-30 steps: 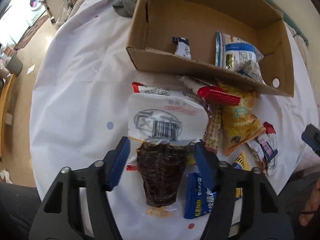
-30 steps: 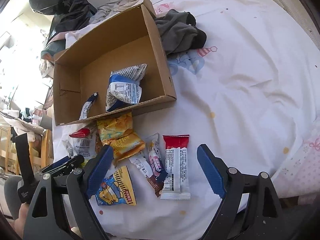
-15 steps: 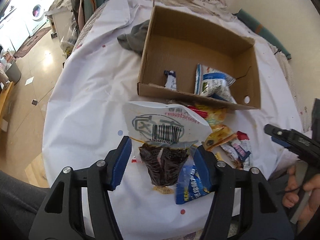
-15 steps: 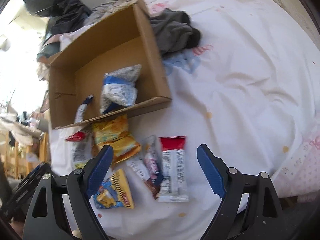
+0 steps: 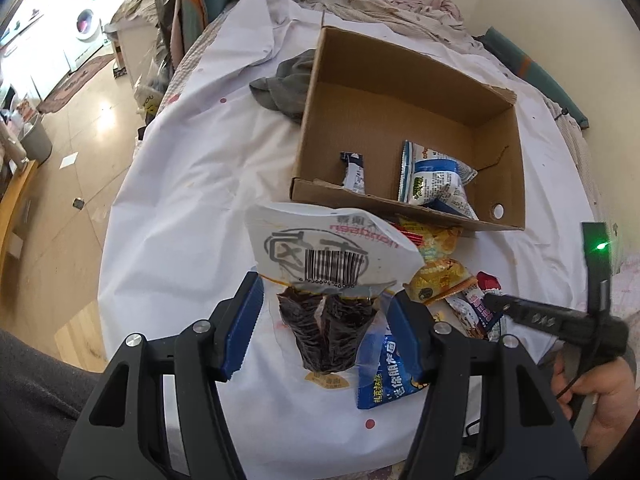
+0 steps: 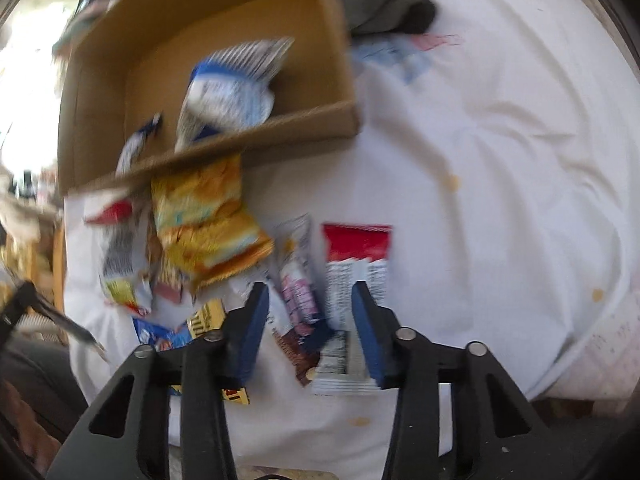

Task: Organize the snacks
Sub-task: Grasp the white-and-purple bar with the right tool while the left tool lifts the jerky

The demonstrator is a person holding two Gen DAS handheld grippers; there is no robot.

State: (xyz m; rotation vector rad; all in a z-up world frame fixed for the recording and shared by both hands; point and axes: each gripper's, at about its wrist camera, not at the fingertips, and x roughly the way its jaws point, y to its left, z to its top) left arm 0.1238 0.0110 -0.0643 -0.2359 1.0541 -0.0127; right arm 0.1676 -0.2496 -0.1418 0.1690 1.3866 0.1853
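Between the left gripper [image 5: 324,312] fingers a dark snack pouch [image 5: 332,276] is clamped, long axis pointing ahead at the cardboard box [image 5: 404,96]; it hangs higher than before. Right view, blurred: the right gripper [image 6: 310,332], half-closed from wide, straddles the red-white packet [image 6: 356,264].

Left wrist view sharp, bright daylight w/ glare top left. Right wrist view motion-blurred throughout, overexposed at left. Fisheye bending, dark corners in both.

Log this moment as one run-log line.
left gripper: holds dark snack bag, lifted | right gripper: open above wrappers | cardboard box: two packets inside
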